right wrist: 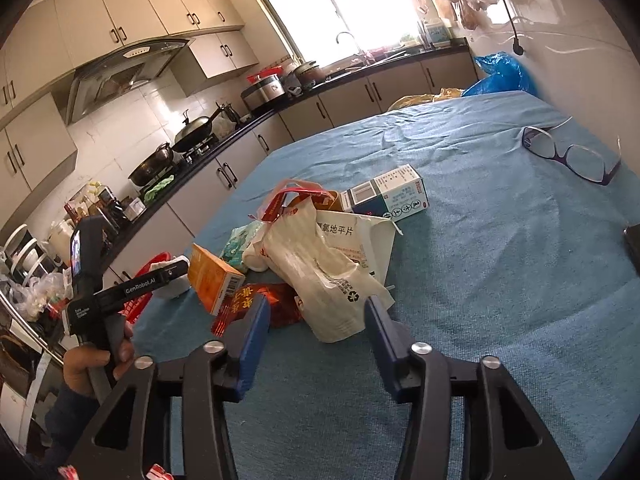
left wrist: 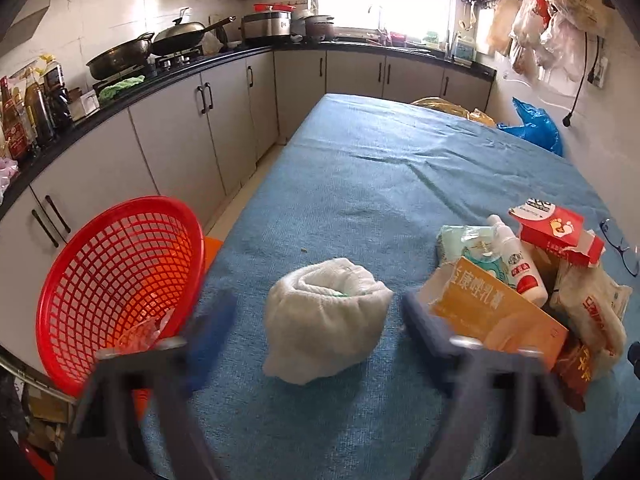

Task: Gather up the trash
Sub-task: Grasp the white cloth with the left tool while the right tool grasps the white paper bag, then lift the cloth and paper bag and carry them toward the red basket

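Blue cloth (left wrist: 360, 168) under everything — your left gripper (left wrist: 316, 320) gapes round the white wad (left wrist: 326, 320), right gripper (right wrist: 316, 320) empty before the trash pile (right wrist: 320, 256); a shallow pinch may drop it short of the red basket (left wrist: 120, 280).

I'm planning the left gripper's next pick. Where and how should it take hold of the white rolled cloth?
Grip the white rolled cloth across its bunched middle, coming from the near side and above. It lies free on the blue tablecloth, straight ahead between the left gripper's open fingers, soft enough to squeeze. The orange box crowds its right flank, so probably close carefully there.
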`<state>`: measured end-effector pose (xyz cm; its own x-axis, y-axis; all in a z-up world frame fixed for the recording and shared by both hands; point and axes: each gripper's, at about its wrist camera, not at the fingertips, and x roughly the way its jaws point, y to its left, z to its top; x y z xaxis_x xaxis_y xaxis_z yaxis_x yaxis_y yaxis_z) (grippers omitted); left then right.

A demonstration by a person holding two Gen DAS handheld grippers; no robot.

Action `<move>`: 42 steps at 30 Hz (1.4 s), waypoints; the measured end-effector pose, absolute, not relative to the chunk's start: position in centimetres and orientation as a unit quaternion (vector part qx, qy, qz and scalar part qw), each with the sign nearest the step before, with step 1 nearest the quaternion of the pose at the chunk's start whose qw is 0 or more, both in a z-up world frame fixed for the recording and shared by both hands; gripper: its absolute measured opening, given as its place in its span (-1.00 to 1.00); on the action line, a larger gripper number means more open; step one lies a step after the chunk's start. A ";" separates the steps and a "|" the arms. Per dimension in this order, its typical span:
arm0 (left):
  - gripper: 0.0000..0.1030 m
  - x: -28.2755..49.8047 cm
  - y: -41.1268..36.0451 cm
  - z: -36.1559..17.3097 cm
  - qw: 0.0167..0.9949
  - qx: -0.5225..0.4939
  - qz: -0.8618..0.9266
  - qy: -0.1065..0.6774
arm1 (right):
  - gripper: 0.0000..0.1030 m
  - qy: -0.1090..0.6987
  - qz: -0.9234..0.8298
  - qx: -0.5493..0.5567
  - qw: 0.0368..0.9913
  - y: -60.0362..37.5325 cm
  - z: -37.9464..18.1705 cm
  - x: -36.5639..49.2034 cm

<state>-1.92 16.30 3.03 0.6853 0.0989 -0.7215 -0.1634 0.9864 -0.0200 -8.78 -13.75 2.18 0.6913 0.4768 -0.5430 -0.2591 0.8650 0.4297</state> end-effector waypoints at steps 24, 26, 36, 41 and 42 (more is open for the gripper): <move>-0.10 -3.6 15.2 2.7 0.913 -0.057 0.036 0.402 | 0.07 0.390 0.216 0.053 0.894 -10.0 1.5 -5.3; -0.14 -3.9 15.3 2.8 0.916 -0.059 0.039 0.396 | 0.01 0.392 0.220 0.060 0.891 -10.1 1.3 -5.2; -0.22 -7.7 14.3 4.6 0.940 -0.062 0.052 0.331 | -0.10 0.347 0.215 0.077 0.910 -11.4 2.1 -8.6; -0.22 -9.3 12.5 5.1 0.949 -0.044 0.041 0.308 | -0.09 0.321 0.207 0.066 0.922 -11.0 2.7 -9.9; -0.22 -9.4 12.2 5.2 0.950 -0.042 0.037 0.307 | -0.09 0.322 0.203 0.066 0.922 -11.0 2.7 -9.8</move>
